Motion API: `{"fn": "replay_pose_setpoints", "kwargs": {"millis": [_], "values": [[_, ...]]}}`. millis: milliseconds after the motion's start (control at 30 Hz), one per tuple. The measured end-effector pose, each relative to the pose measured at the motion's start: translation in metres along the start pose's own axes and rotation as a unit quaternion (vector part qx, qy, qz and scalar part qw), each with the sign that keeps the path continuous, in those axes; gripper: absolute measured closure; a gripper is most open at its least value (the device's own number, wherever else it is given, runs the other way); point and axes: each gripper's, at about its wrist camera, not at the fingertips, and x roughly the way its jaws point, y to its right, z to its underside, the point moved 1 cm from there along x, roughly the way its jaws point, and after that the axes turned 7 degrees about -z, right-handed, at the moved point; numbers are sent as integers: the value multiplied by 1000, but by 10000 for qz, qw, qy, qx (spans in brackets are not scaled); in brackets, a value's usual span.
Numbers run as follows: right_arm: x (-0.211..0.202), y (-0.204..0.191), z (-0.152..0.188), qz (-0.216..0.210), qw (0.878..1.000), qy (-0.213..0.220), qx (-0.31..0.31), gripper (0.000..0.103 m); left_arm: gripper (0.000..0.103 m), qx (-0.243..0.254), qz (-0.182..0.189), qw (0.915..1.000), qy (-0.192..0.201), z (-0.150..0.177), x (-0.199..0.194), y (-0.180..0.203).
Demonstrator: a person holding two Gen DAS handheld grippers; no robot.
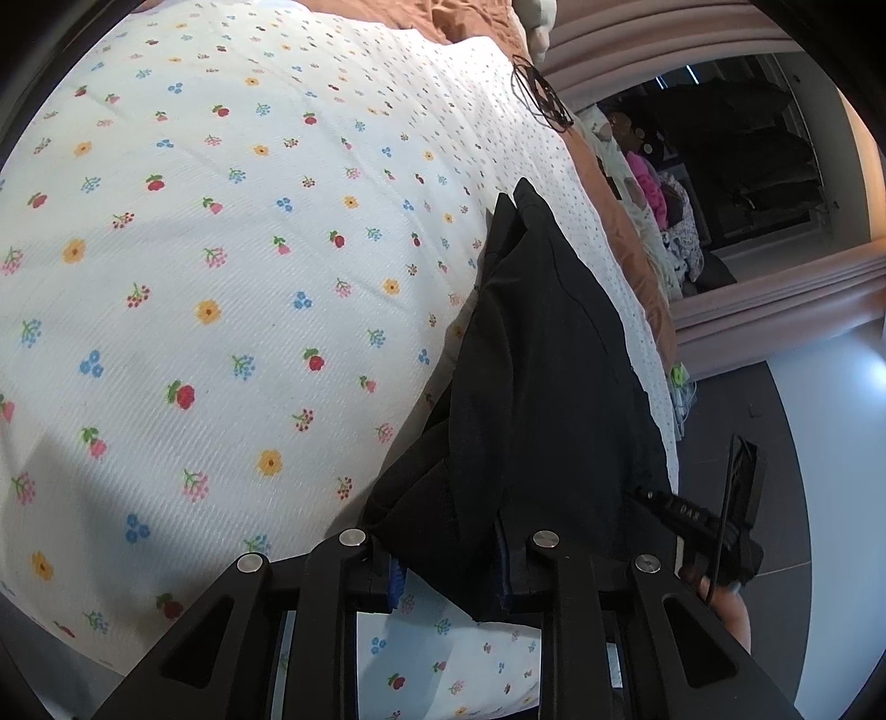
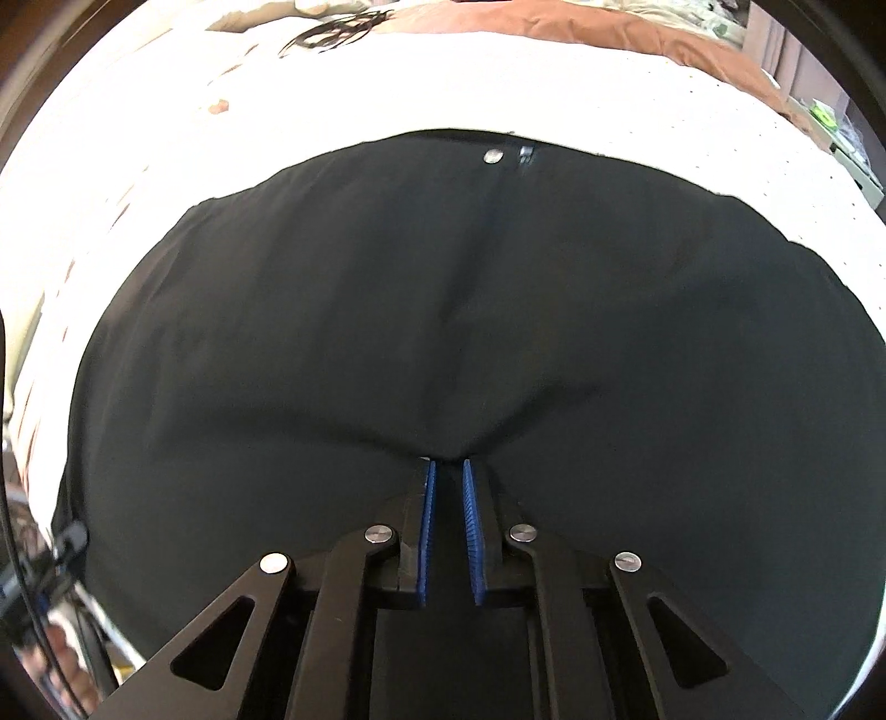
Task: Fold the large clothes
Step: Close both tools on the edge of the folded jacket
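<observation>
Black trousers (image 1: 531, 354) lie along the right edge of a bed with a white flowered sheet (image 1: 221, 249). My left gripper (image 1: 448, 581) has its blue-padded jaws set wide, with a fold of the black cloth between them near the right pad. In the right wrist view the trousers (image 2: 443, 310) fill the frame, with a metal button (image 2: 492, 156) at the waistband on the far side. My right gripper (image 2: 447, 465) has its jaws close together and pinches a small pucker of the black cloth at the tips.
A rust-brown blanket (image 1: 470, 22) lies at the far end of the bed. A coil of dark cable (image 1: 542, 94) rests on the sheet. A pink-framed mirror (image 1: 775, 166) stands beyond the bed's right edge, over a dark floor (image 1: 736, 421). The other gripper's handle (image 1: 720, 526) shows at lower right.
</observation>
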Motion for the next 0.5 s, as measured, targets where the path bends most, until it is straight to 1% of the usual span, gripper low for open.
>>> {"fn": "replay_pose_setpoints", "kwargs": {"millis": [100,200,400,500], "values": [[7,7,-15,50,9999,87,87,103,78,-31,-15,10000,13,0,1,0],[15,17,-32,-49,9996,160,234,103,78,-81,-14,10000,10,0,1,0],[27,29,-62,13,9983,485,331,103,78,-74,-55,10000,22,1,1,0],[30,32,-73,-46,9973,617,402,103,78,-63,-89,9999,26,1,2,1]]}}
